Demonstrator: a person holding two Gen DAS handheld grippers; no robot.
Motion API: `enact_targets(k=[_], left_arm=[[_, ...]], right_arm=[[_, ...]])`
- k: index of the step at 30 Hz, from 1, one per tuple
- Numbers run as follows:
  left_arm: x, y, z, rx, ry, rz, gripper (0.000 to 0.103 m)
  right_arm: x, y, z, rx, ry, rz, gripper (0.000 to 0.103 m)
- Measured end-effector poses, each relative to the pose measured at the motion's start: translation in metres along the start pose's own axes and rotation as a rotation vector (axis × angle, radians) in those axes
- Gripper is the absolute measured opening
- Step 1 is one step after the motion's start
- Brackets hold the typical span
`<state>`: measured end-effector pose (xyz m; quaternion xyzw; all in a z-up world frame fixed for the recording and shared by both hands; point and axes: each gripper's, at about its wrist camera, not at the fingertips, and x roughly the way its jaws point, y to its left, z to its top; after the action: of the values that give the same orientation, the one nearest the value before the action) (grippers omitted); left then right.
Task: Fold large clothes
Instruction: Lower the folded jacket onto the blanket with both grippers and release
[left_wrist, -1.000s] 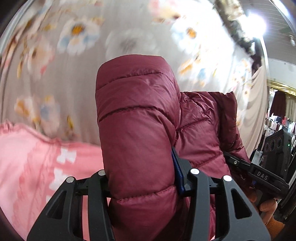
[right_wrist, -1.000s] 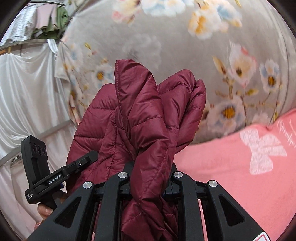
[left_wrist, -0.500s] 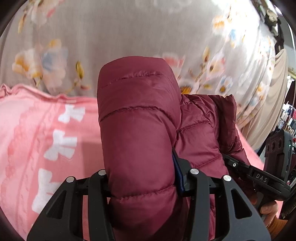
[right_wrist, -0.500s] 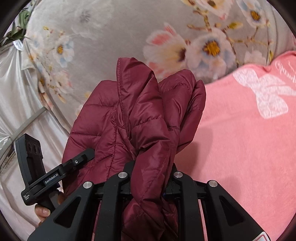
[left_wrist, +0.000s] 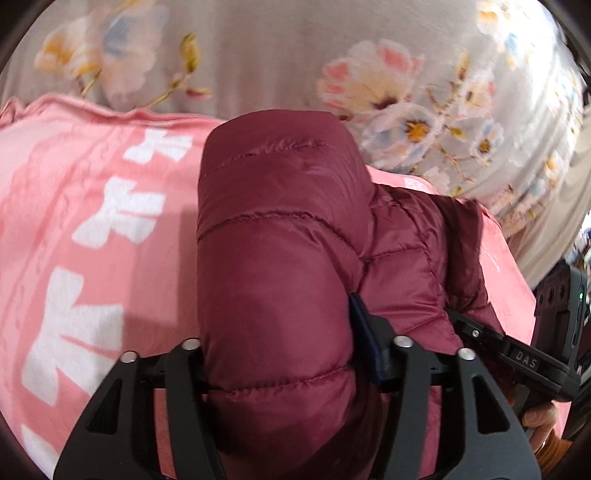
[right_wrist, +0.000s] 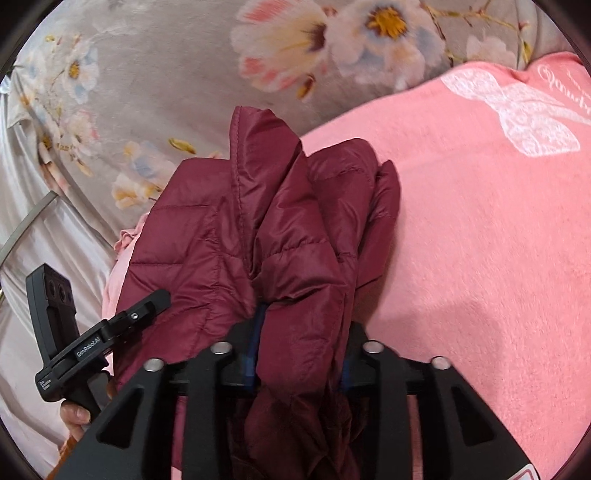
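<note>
Over one blanket (right_wrist: 480, 240), two claws clamp one jacket (left_wrist: 277, 277).

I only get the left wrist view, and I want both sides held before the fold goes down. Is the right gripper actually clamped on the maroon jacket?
Observer: Yes. In the right wrist view the right gripper is shut on a bunched fold of the maroon jacket, with fabric pinched between its blue pads.
Operator: What lies beyond the jacket on that side?
Observer: The pink blanket, with a white bow print toward its far right.
Operator: Does the fabric sit flat in that grip?
Observer: No. A stitched edge stands up above the fingers, with several crumpled layers beside it.
</note>
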<state>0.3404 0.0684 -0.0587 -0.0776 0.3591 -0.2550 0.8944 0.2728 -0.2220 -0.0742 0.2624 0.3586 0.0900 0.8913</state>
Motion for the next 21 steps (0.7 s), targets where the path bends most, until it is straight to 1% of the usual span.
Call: enact_targets(k=[2,3,4,5,6,7,8,9,10,12,14,15,17,19,21], left_arm=[[-0.004,0.003,-0.003,-0.030,-0.019,0.058,0.070],[-0.010,0.002,-0.004,-0.035,-0.029,0.099,0.074],[-0.016,0.000,-0.004,-0.037,-0.037,0.131,0.076],[-0.027,-0.002,-0.005,-0.038,-0.054,0.185,0.080],[-0.034,-0.004,-0.006,-0.039,-0.058,0.223,0.080],[-0.046,-0.008,-0.007,-0.036,-0.066,0.280,0.080],[-0.060,-0.015,-0.009,-0.026,-0.076,0.328,0.080],[-0.072,-0.021,-0.011,-0.025,-0.085,0.362,0.080],[-0.081,-0.028,-0.013,-0.020,-0.095,0.388,0.080],[-0.091,-0.045,-0.020,0.006,-0.092,0.431,0.079],[-0.088,-0.055,-0.027,0.016,-0.058,0.449,0.079],[-0.082,-0.056,-0.032,0.005,-0.023,0.446,0.075],[-0.069,-0.056,-0.041,-0.008,0.028,0.456,0.073],[-0.061,-0.055,-0.049,-0.012,0.048,0.468,0.073],[-0.056,-0.055,-0.055,-0.014,0.054,0.473,0.073]], right_arm=[[-0.014,0.000,0.004,-0.017,0.003,-0.029,0.046],[-0.023,0.000,0.006,-0.023,-0.009,-0.051,0.049],[-0.034,0.000,0.008,-0.024,-0.025,-0.075,0.050],[-0.051,0.002,0.009,-0.027,-0.047,-0.105,0.051],[-0.062,0.005,0.009,-0.037,-0.057,-0.123,0.048],[-0.074,0.012,0.007,-0.062,-0.063,-0.134,0.042],[-0.082,0.020,0.005,-0.085,-0.064,-0.134,0.025],[-0.091,0.032,0.000,-0.124,-0.064,-0.133,0.014],[-0.095,0.043,-0.006,-0.156,-0.066,-0.133,0.011],[-0.095,0.061,-0.018,-0.221,-0.054,-0.132,0.005],[-0.085,0.074,-0.031,-0.283,-0.027,-0.151,0.004],[-0.077,0.077,-0.038,-0.310,-0.005,-0.167,0.003],[-0.063,0.074,-0.049,-0.351,0.018,-0.235,0.002],[-0.051,0.067,-0.053,-0.369,0.037,-0.290,0.000],[-0.040,0.055,-0.055,-0.343,0.067,-0.299,0.000]])
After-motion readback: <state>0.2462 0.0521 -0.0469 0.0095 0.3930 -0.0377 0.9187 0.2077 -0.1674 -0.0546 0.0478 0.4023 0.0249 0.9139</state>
